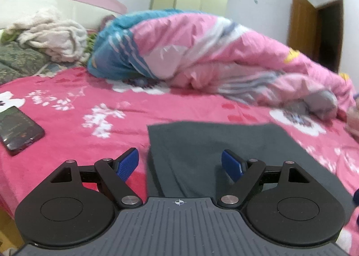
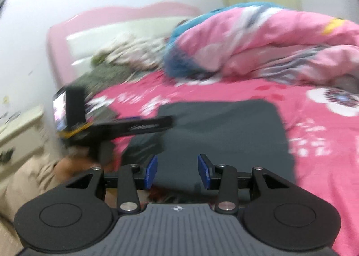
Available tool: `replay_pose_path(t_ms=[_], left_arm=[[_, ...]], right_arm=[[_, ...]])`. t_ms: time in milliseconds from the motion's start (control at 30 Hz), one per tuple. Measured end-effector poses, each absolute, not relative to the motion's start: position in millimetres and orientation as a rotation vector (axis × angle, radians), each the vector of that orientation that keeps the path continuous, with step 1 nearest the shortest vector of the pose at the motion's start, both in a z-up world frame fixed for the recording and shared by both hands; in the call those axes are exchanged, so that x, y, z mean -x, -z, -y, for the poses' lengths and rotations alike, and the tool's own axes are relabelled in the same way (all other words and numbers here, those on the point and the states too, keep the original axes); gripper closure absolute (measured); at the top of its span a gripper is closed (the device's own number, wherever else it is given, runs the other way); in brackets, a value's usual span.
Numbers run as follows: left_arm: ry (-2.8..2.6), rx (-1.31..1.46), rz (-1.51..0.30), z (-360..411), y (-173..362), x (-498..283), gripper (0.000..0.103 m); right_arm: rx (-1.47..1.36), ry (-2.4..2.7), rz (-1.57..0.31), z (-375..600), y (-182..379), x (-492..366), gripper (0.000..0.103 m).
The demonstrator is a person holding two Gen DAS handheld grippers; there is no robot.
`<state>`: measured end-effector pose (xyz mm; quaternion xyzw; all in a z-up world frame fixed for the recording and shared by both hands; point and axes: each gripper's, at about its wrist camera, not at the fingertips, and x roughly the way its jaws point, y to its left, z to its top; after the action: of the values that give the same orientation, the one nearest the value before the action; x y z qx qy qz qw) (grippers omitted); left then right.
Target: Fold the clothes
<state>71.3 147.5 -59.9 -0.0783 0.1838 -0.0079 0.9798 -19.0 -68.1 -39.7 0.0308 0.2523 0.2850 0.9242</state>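
Pink bedsheet (image 1: 134, 125) holds phone (image 1: 18, 130), quilt (image 1: 202, 54), dark garment (image 1: 213, 143).

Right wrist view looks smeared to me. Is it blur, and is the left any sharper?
Right wrist view: motion blur smears the quilt and the left gripper; the dark garment stays readable. Left wrist view: sharper up close, phone legible, background soft, fisheye bending the edges.

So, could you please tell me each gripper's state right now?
Left gripper: open, holding nothing.
Right gripper: open, holding nothing, above the dark grey garment.
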Motion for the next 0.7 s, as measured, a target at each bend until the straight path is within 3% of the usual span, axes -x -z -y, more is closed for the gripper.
replay_pose_path(t_ms=[67, 133, 433, 700], left_arm=[[0.008, 0.183, -0.353, -152, 58, -70, 0.018], [0.008, 0.206, -0.349, -155, 57, -69, 0.008], [0.085, 0.188, -0.302, -145, 51, -63, 0.001], [0.184, 0.297, -0.352, -144, 48, -69, 0.000]], right_arm=[[-0.092, -0.505, -0.511, 80, 39, 14, 0.060], [-0.125, -0.429, -0.529, 91, 41, 7, 0.060], [-0.203, -0.236, -0.585, 124, 53, -11, 0.060], [-0.192, -0.137, -0.635, 136, 63, -27, 0.060]])
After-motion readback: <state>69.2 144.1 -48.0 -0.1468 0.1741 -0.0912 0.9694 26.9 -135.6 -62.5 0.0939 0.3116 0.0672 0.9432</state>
